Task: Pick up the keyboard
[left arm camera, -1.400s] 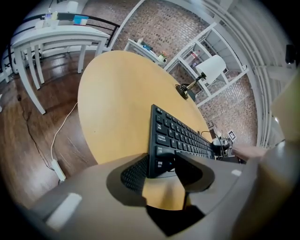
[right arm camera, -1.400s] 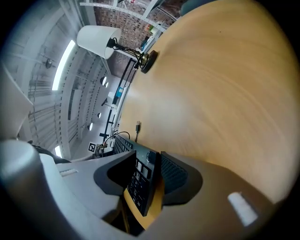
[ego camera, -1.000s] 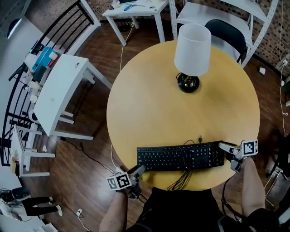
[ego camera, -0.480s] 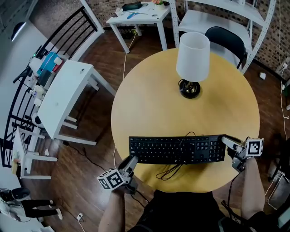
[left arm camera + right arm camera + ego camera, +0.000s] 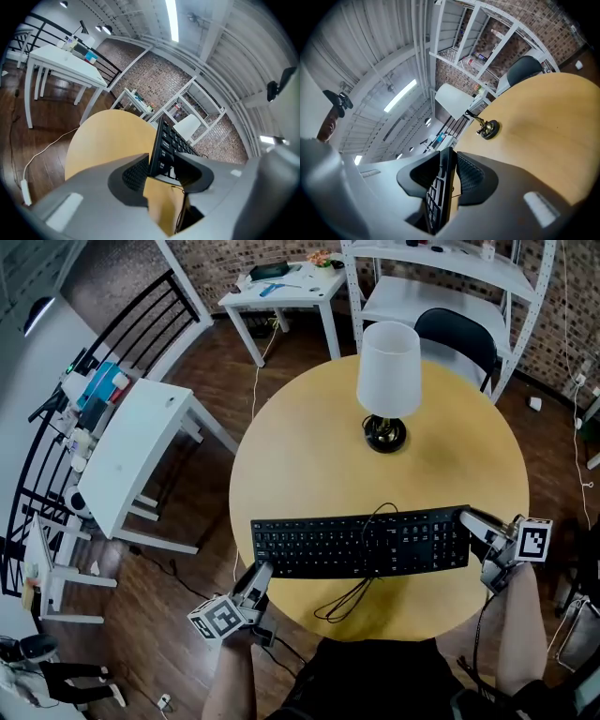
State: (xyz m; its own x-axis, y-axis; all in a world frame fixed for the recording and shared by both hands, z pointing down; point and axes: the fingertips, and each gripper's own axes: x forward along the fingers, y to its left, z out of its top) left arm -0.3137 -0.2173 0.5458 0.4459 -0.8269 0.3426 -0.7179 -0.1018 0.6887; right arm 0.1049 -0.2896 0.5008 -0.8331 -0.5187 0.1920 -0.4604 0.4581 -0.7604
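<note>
**Gripped at both ends, lift nearly made**

Head view: the black keyboard (image 5: 361,542) spans the near part of the round wooden desk (image 5: 309,446), its left end reaching past the desk's rim. The left tongs (image 5: 258,576) meet its near-left corner from below and the right tongs (image 5: 472,521) meet its right end. Its cable (image 5: 352,592) hangs in a loose loop off the near edge. A white-shaded lamp (image 5: 388,371) stands on the far side of the desk, well apart from the keyboard.

Left gripper view: the left tongs are closed on the keyboard's end. One pad lies against the underside and the other on the key face. The keyboard runs away from the camera on edge towards the lamp, with bare desk beside it.

Right gripper view: the right tongs have just been closing, and the keyboard's other end is between the pads, thin edge towards the camera, clamped on both faces. The lamp's base and the open desk show beyond.

Progress, as a judgement: reaching and gripping are done, and the keyboard looks raised off the desk, since the cable dangles and neither gripper view shows it lying flat. What seems left is to finish raising it until the trailing cable comes free of the desk, keeping both ends level so the board does not twist between the two grips.
</note>
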